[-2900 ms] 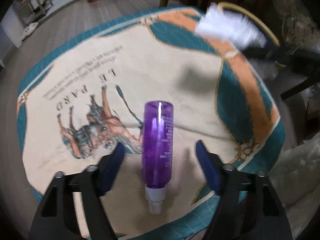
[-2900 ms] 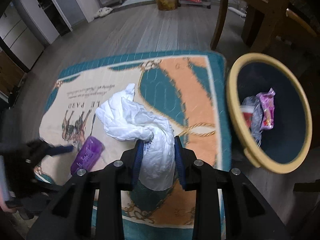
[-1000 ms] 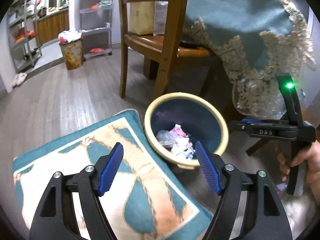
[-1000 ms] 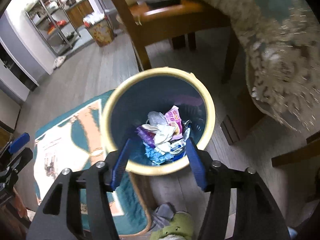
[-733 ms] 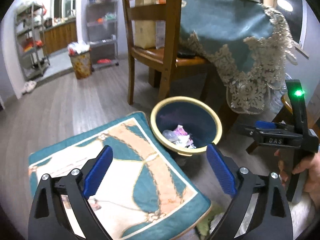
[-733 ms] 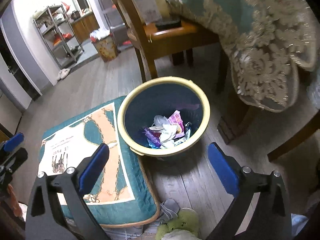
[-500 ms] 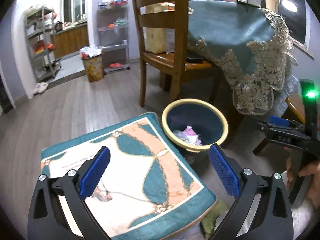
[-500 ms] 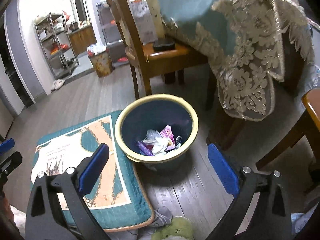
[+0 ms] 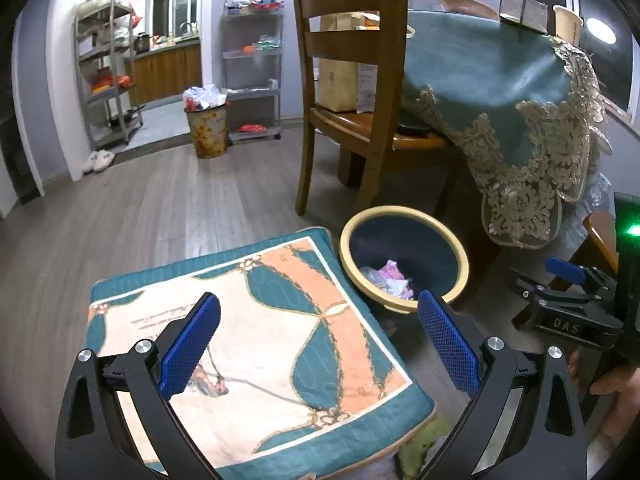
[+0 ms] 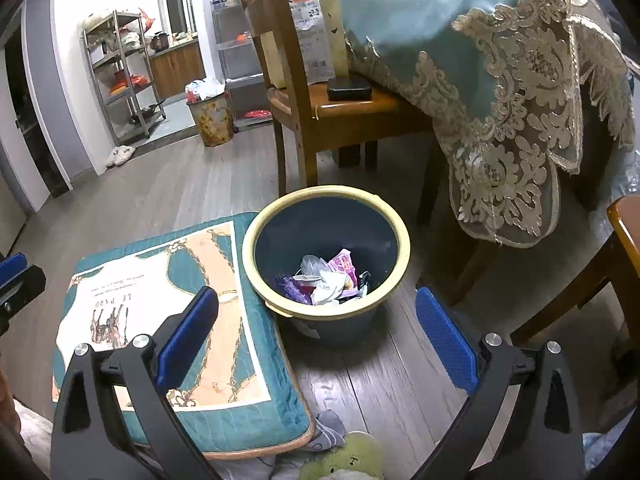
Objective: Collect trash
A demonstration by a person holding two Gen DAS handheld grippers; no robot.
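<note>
From the left wrist we saw our left gripper spread to its widest with nothing between its blue pads, hanging over the printed cushion, whose top looked bare of litter. The bin stood at two o'clock, touching the cushion's edge, with the trash low inside it; the right gripper sat at three o'clock, held by a hand. From the right wrist our right gripper was equally wide and empty, the bin at twelve o'clock just beyond it, holding crumpled wrappers, a pale wad and something purple. We judged such scraps light, soft and crushable, best pinched across a bunched fold; the purple piece seemed harder and slicker, so we would grasp its middle.
</note>
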